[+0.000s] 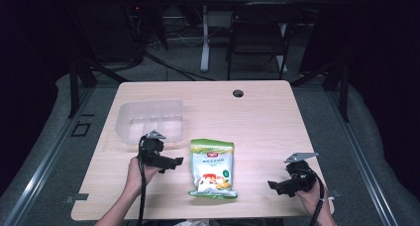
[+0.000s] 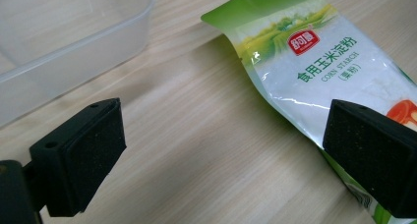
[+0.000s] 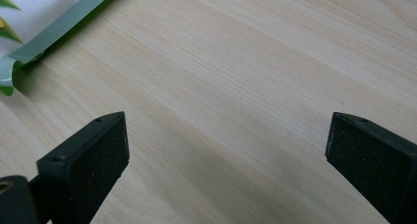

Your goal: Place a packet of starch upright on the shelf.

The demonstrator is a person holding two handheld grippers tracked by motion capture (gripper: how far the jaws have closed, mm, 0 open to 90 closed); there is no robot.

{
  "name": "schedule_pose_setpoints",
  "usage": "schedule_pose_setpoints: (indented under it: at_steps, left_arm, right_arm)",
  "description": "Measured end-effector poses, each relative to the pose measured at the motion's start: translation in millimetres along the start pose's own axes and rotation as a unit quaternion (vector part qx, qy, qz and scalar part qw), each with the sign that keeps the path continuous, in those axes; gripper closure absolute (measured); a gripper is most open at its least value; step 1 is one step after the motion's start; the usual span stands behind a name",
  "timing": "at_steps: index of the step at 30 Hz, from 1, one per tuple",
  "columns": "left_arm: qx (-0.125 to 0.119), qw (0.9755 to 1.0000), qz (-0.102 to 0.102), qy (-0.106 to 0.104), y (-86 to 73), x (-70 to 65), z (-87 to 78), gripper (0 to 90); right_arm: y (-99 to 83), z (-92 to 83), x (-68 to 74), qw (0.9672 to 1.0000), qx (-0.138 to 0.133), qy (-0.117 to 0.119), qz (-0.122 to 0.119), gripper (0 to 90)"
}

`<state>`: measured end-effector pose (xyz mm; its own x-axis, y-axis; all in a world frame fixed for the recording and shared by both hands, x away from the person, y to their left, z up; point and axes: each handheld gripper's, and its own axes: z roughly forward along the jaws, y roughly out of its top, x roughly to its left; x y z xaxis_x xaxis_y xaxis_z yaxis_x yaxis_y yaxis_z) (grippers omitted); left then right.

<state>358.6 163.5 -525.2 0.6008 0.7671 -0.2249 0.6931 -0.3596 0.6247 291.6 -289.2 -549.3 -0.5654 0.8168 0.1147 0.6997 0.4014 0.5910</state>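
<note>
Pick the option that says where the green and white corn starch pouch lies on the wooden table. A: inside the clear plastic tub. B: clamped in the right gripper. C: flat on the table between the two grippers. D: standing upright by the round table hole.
C: the green and white corn starch pouch lies flat on the wooden table, between the left gripper and the right gripper, outside the clear plastic tub.

my light wood table (image 1: pixel 257 122) has a cable hole (image 1: pixel 238 93) near the far edge, and a dark folding chair (image 1: pixel 257 32) sits behind it.
</note>
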Motion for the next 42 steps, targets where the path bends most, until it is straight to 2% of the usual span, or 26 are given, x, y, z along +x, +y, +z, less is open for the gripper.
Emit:
schedule_pose_setpoints:
  at_steps: [6, 12, 13, 17, 21, 29, 38, 40, 42]
  left_arm:
    - [0.01, 0.9997, 0.007, -0.021, 6.9, -6.1, 13.5, 7.0]
    - [0.016, 0.9993, 0.01, -0.034, 13.0, -8.8, 22.9, 15.0]
    - [0.022, 0.9987, 0.009, -0.044, 15.4, -8.3, 27.6, 15.5]
    - [0.029, 0.9984, 0.009, -0.047, 18.7, -9.2, 34.8, 19.7]
    - [0.038, 0.9978, 0.012, -0.053, 22.6, -9.0, 41.9, 28.2]
    - [0.047, 0.9968, -0.009, -0.064, 26.0, -7.8, 55.2, 40.0]
    - [0.05, 0.9962, -0.022, -0.068, 26.4, -4.8, 62.1, 54.4]
    - [0.054, 0.996, -0.022, -0.067, 25.4, -3.8, 62.4, 61.0]
    - [0.049, 0.9962, -0.026, -0.068, 24.3, -4.8, 62.9, 67.5]
  right_arm:
    - [0.5, 0.2, 0.3, 1.0, 0.001, 0.0, -0.001, 2.2]
    - [0.2, -0.3, 0.2, 1.0, 0.001, -0.002, -0.002, 2.2]
    - [0.5, -0.4, 0.7, 1.0, 0.001, -0.001, -0.002, 2.2]
    - [0.4, -0.3, 0.2, 1.0, 0.0, -0.001, -0.002, 2.2]
    - [0.3, -0.3, 0.5, 1.0, -0.001, 0.0, -0.002, 2.2]
    - [0.1, -0.8, 0.1, 1.0, -0.001, 0.002, -0.003, 2.2]
    - [-0.3, -1.1, 0.5, 1.0, -0.003, 0.0, -0.002, 2.2]
    - [-0.4, -1.2, 0.5, 1.0, -0.004, -0.001, -0.001, 2.2]
    - [-0.4, -1.2, 0.4, 1.0, -0.003, 0.0, -0.001, 2.2]
